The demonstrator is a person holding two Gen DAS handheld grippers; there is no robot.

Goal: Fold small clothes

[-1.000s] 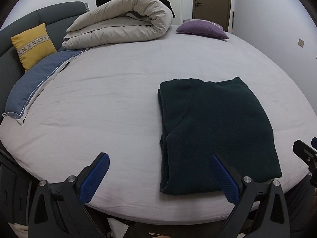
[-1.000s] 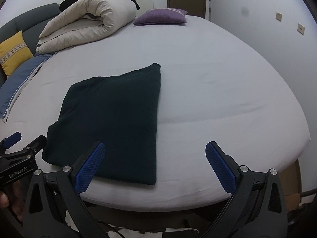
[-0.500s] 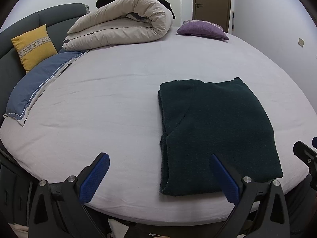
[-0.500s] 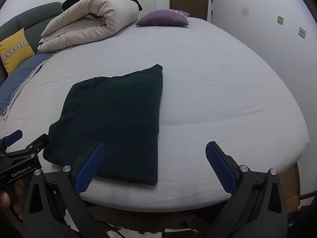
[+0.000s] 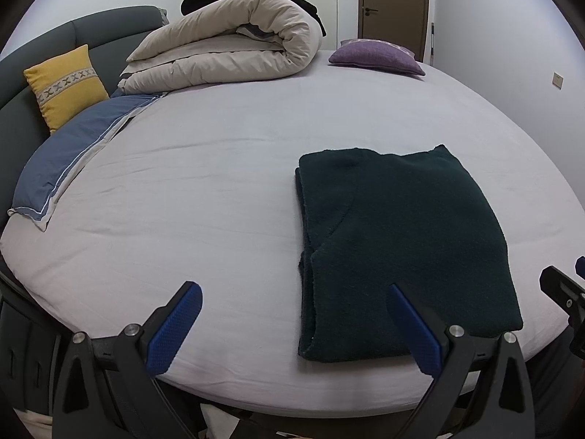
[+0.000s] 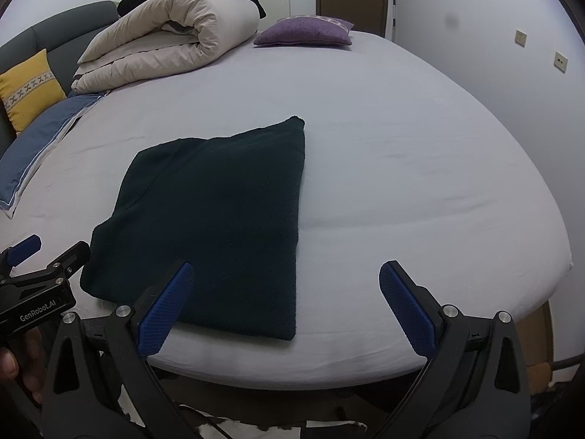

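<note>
A dark green garment (image 5: 398, 241) lies folded into a flat rectangle near the front edge of the bed (image 5: 204, 190). In the right wrist view the same garment (image 6: 219, 219) sits left of centre. My left gripper (image 5: 292, 323) hangs open over the bed's front edge, its right finger in front of the garment's near left corner. The right gripper (image 6: 287, 305) is open too, back from the bed's edge, its left finger over the garment's near edge. Nothing is held between either pair of blue pads.
A rolled beige duvet (image 5: 226, 47) and a purple cushion (image 5: 376, 60) lie at the far side. A yellow cushion (image 5: 65, 86) and a blue pillow (image 5: 69, 153) sit left by the grey headboard. A wall runs along the right; a hand (image 6: 14, 366) holds the left tool.
Both grippers have drifted back slightly and tilted, so the bed sits a little lower in view. The garment has not moved and both grippers remain open.
</note>
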